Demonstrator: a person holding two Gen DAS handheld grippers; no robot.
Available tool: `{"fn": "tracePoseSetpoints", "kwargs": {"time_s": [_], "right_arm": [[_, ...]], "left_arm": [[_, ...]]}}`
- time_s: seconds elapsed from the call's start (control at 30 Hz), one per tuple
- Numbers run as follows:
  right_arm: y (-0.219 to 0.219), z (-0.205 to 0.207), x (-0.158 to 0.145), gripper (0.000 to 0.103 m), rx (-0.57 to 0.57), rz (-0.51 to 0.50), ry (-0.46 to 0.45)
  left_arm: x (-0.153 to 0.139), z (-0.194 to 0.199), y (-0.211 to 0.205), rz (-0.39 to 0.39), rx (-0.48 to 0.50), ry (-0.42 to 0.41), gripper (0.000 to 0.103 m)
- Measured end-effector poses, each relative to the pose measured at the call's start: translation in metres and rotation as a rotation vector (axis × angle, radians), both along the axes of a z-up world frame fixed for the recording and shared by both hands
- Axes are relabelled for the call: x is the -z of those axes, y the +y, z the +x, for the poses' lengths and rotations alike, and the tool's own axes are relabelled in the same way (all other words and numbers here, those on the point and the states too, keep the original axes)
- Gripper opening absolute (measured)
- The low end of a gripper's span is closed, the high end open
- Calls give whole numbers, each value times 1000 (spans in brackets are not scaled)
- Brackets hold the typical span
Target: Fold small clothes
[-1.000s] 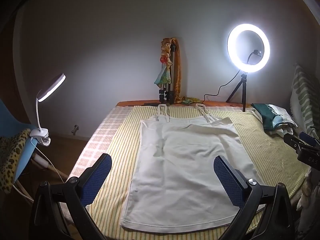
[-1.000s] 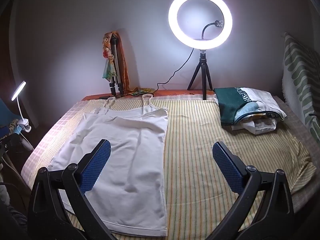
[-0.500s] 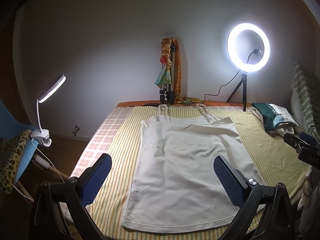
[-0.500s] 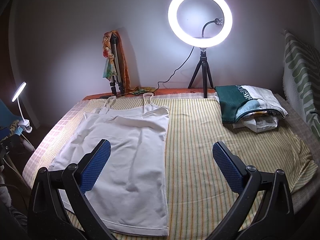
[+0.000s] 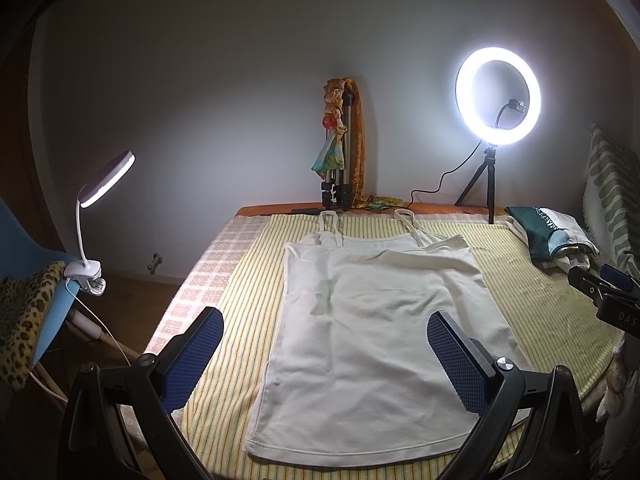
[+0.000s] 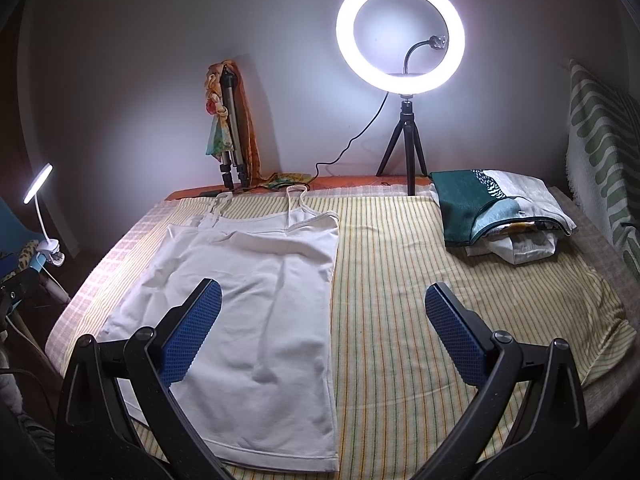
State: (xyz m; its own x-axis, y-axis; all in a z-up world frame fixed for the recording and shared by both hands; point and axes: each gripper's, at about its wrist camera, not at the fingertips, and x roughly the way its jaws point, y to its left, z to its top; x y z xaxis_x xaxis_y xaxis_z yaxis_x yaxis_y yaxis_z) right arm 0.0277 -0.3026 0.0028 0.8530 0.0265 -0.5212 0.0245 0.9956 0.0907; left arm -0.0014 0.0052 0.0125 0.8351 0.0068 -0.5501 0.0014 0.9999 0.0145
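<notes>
Camisole [image 5: 372,344], white with thin straps, lies spread flat on a yellow striped cloth [image 5: 532,292] over the bed, filling the middle of the left wrist frame, its straps toward the wall at the upper centre and its hem at the bottom edge of the frame. In the right wrist frame the same camisole [image 6: 256,304] sits left of centre, with the striped cloth [image 6: 420,320] bare to its right. The left gripper [image 5: 325,357] is released, its two blue-padded fingers [image 5: 192,356] spread wide at the lower left and lower right of its frame, above the garment's lower half and holding nothing. The right gripper [image 6: 323,330] is likewise released and empty, its left pad over the camisole and its right pad over the striped cloth. At the right edge of the left wrist frame, part of the right gripper [image 5: 608,292] shows as a dark clamp. A pile of folded clothes [image 6: 500,212], green and white, rests at the upper right of the right wrist frame, well apart from the camisole. A lit ring light [image 6: 400,34] stands on a small tripod at the far edge of the bed, a folded tripod [image 6: 232,128] draped with a scarf leans against the wall, and a clip lamp [image 5: 98,220] glows at the left of the left wrist frame
</notes>
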Motion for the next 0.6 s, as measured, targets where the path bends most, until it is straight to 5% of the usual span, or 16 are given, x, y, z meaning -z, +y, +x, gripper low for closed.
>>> {"fn": "tracePoseSetpoints", "kwargs": {"time_s": [0.6], "right_arm": [[1, 1, 1, 103, 2, 0, -1]], "left_arm": [[1, 0, 0, 1, -3, 4, 103]]}}
